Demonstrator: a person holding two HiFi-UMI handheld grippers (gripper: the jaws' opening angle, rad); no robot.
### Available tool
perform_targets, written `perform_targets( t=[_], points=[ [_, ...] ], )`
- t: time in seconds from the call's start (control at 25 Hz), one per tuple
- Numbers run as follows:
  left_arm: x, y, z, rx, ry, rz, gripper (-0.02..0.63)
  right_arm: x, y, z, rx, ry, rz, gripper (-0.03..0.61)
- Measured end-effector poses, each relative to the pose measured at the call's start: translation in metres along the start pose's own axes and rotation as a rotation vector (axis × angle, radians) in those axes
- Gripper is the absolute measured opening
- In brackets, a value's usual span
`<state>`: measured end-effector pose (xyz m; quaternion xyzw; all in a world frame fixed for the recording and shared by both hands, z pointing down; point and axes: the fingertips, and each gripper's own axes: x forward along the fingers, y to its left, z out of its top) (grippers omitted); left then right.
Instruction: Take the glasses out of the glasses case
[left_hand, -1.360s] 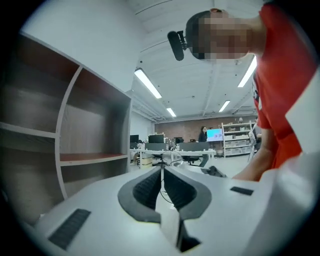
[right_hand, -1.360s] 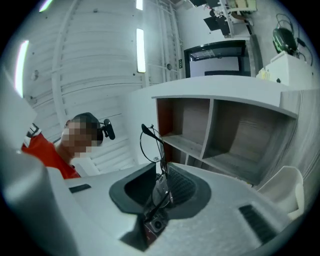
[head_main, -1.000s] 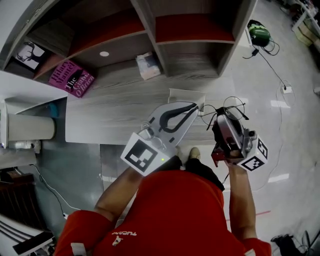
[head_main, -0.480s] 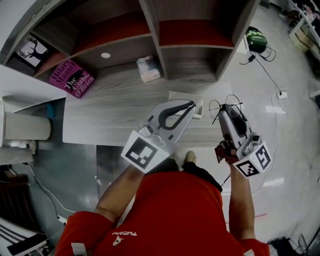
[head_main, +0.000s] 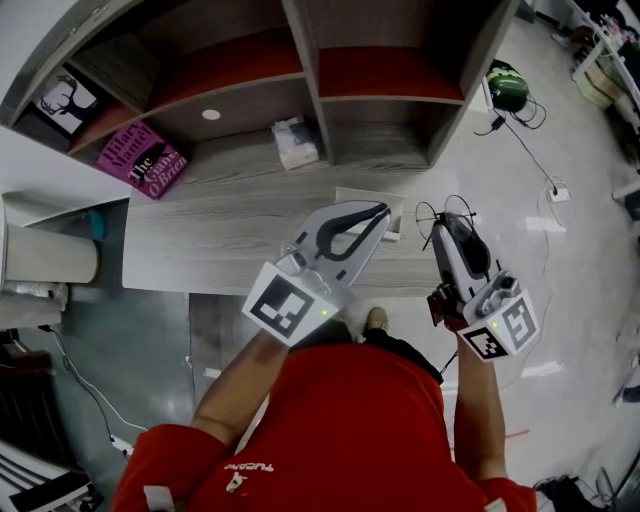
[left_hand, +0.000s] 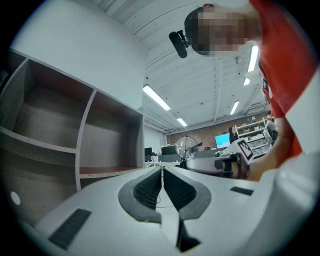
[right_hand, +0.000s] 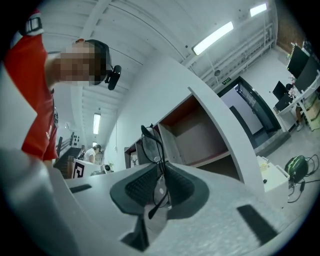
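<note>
My right gripper (head_main: 447, 222) is shut on thin black wire-frame glasses (head_main: 456, 208) and holds them in the air off the desk's right end. In the right gripper view the glasses (right_hand: 152, 144) stand on edge between the ribbed pads (right_hand: 141, 185), and the jaws (right_hand: 161, 176) are closing a little on them. My left gripper (head_main: 384, 210) hovers over the desk, shut with nothing in it; its pads (left_hand: 150, 186) meet. Under its tip lies a pale rectangular case (head_main: 352, 194), partly hidden.
The grey wooden desk (head_main: 220, 235) backs onto a shelf unit with red-floored compartments (head_main: 385, 70). A purple book (head_main: 143, 160) and a small white pack (head_main: 297, 140) lie near the back. Cables and a green object (head_main: 507, 88) are on the floor at right.
My right gripper has rolled about its own axis with the glasses in it, and its marker cube now sits lower right. The left gripper has kept still.
</note>
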<state>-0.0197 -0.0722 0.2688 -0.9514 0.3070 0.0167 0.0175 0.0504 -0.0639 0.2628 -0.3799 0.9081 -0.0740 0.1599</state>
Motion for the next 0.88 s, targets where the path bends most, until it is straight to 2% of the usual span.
perform_targets(
  t=[0.2, 0.88],
  points=[
    [-0.0002, 0.0010, 0.0018, 0.002, -0.005, -0.004, 0.014, 0.0009, 0.0028, 0.0003, -0.025, 0.012, 0.000, 0.055],
    [0.0050, -0.0002, -0.0016, -0.005, -0.008, -0.026, 0.014, 0.0014, -0.0010, -0.0024, -0.012, 0.015, 0.002, 0.054]
  ],
)
